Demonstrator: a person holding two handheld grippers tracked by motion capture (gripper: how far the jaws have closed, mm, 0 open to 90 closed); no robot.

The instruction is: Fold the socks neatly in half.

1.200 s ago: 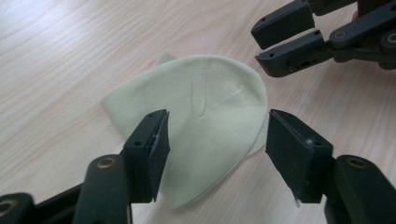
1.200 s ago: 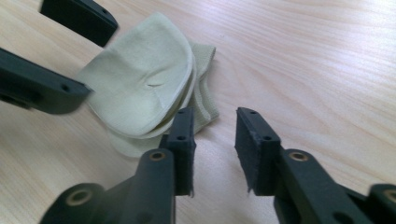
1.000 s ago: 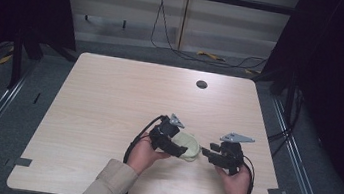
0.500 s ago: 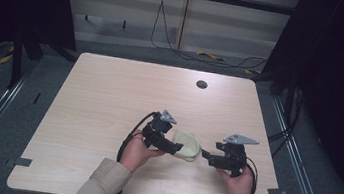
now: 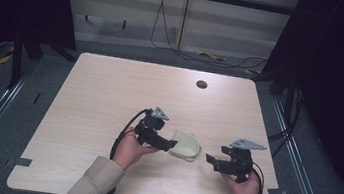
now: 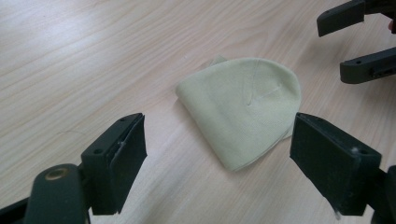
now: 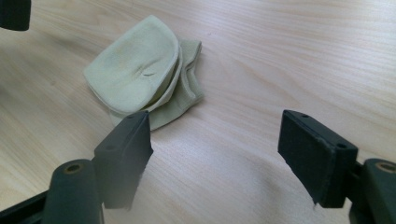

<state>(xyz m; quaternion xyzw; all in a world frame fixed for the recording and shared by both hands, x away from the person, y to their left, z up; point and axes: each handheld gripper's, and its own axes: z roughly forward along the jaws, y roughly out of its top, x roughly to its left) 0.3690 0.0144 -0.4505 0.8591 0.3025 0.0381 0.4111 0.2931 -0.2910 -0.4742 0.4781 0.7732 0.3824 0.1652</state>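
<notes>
Between the two claws, a soft green hat (image 5: 186,146) is lying flat on the surface (image 5: 110,94); the left claw (image 5: 169,145) and right claw (image 5: 208,160) are both gaping wide, holding nothing.

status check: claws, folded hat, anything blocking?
Left claw open, empty, just short of the hat. Right claw open, empty, off to the side. Pale green hat folded, flat on table. Nothing in the way.
</notes>
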